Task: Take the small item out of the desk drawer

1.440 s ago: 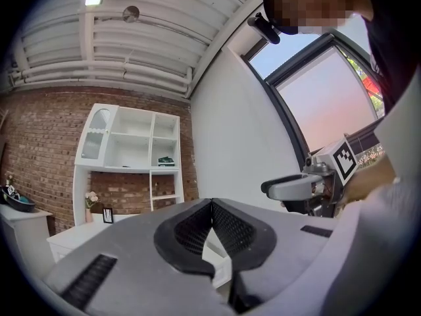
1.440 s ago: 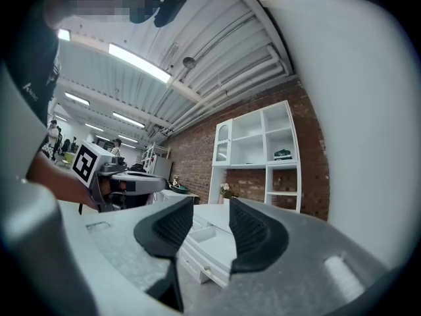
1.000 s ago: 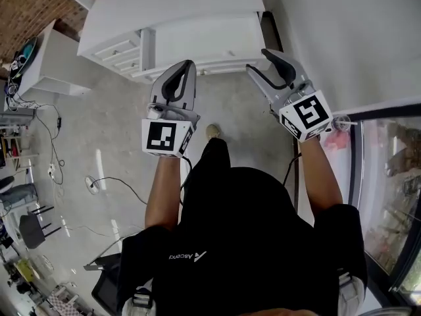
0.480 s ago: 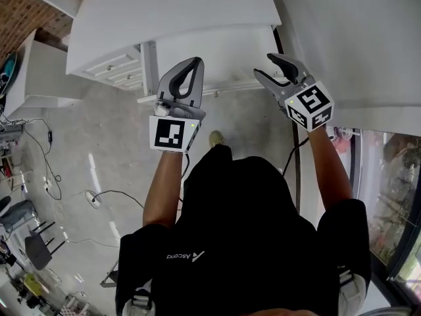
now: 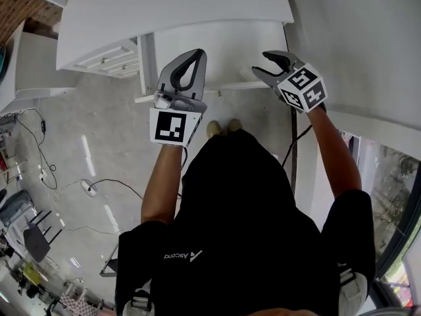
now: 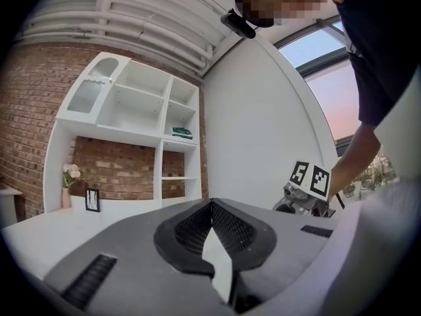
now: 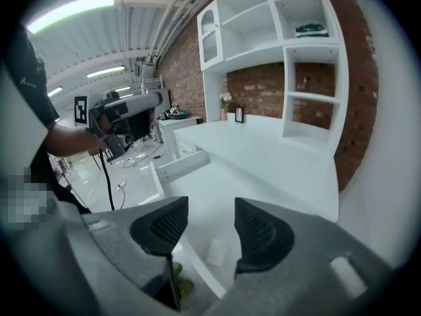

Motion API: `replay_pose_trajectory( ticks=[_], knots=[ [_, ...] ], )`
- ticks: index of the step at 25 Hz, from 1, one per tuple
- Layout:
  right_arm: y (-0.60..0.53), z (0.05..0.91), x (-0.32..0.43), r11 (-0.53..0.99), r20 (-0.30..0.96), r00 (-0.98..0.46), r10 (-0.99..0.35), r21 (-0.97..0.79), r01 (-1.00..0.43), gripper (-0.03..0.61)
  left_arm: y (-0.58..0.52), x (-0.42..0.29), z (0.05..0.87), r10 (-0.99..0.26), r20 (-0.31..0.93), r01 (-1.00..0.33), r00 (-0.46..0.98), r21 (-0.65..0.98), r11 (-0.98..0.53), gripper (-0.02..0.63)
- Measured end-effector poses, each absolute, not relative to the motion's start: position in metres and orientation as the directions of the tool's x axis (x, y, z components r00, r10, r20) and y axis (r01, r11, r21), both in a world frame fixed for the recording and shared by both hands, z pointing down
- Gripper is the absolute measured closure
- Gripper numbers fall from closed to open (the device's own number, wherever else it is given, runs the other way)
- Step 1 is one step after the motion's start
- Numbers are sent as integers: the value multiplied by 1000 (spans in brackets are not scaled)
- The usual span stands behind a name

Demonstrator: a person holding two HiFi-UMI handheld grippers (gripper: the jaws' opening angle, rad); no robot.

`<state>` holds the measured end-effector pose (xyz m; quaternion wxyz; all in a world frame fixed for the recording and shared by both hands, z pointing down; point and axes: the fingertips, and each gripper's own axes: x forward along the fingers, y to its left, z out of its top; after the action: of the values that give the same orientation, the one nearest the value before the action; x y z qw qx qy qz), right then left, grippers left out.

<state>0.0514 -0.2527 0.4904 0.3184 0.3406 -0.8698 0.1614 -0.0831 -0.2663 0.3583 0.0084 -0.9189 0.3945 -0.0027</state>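
The white desk (image 5: 171, 8) has its wide drawer (image 5: 223, 51) pulled out toward me. A small white item (image 7: 216, 251) lies on the drawer floor, seen between my right jaws in the right gripper view. My right gripper (image 5: 260, 63) hovers over the drawer's right end, open, with nothing between its pads (image 7: 262, 234). To its left, my left gripper (image 5: 194, 52) is held above the drawer's left part, shut and empty, its tips touching (image 6: 212, 206). I cannot make out the item in the head view.
A stack of side drawers (image 5: 108, 58) stands partly open left of the main drawer. White shelves (image 6: 141, 114) rise behind the desk against a brick wall. A white wall (image 5: 355, 45) bounds the right. Cables (image 5: 92, 186) trail over the floor at left.
The person has stepped closer to the desk and both grippers have moved forward over the open drawer. The right jaws have spread a little wider.
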Motion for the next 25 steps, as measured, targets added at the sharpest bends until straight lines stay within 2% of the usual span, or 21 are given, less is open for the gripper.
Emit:
replay_pose_trajectory(
  ticks=[7, 11, 15, 25],
  knots=[
    [-266, 576, 43, 779, 826, -519, -219, -172, -603, 362, -292, -84, 392, -744, 43, -745, 667, 11, -667, 615],
    [-263, 618, 46, 786, 879, -474, -59, -252, -564, 362, -303, -77, 407, -743, 64, -746, 666, 16, -666, 615],
    [-259, 653, 48, 777, 903, -423, 77, -320, -542, 363, -314, -83, 420, -756, 80, -760, 650, 34, -649, 615],
    [-258, 701, 52, 709, 900, -314, 303, -433, -557, 365, -338, -105, 435, -789, 109, -796, 605, 59, -603, 615]
  ],
)
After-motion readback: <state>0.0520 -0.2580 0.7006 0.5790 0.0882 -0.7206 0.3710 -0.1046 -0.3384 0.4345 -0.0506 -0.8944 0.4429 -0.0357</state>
